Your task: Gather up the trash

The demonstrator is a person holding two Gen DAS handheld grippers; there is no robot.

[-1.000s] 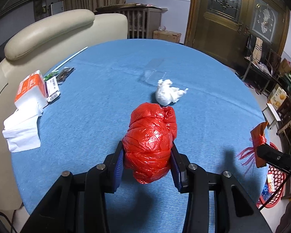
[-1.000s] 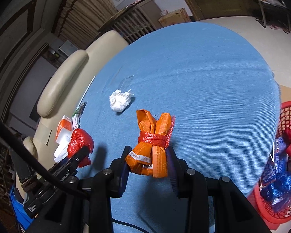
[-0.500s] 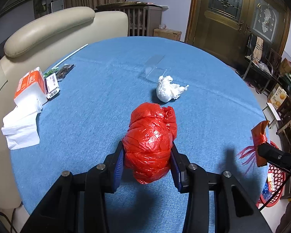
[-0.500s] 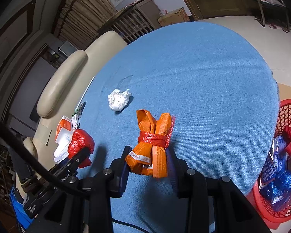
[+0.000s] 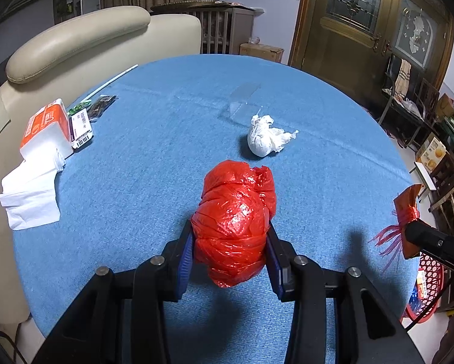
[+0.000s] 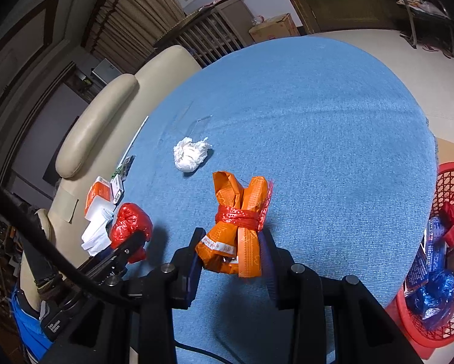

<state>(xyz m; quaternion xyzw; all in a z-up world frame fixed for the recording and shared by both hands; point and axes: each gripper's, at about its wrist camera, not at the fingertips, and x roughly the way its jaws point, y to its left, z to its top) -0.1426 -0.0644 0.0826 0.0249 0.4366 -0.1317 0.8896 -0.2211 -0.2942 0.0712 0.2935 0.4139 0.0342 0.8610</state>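
My left gripper (image 5: 230, 242) is shut on a crumpled red plastic bag (image 5: 236, 218) and holds it above the blue round table (image 5: 166, 151); the bag also shows in the right wrist view (image 6: 129, 224). My right gripper (image 6: 231, 251) is shut on an orange wrapper bundle (image 6: 239, 224) tied with red net; the bundle shows at the right edge of the left wrist view (image 5: 405, 212). A crumpled white tissue ball (image 5: 264, 136) lies on the table ahead of both grippers, also in the right wrist view (image 6: 190, 154). A red mesh basket (image 6: 451, 182) with trash stands on the floor to the right.
A tissue pack (image 5: 45, 130) with loose white tissues, small packets (image 5: 81, 127) and a white straw (image 5: 111, 80) lie at the table's left edge. A clear plastic piece (image 5: 242, 100) lies beyond the tissue ball. A cream sofa (image 5: 75, 39) backs the table on the left.
Both grippers have drifted slightly forward over the table, still holding their loads. The tissue ball has not moved.
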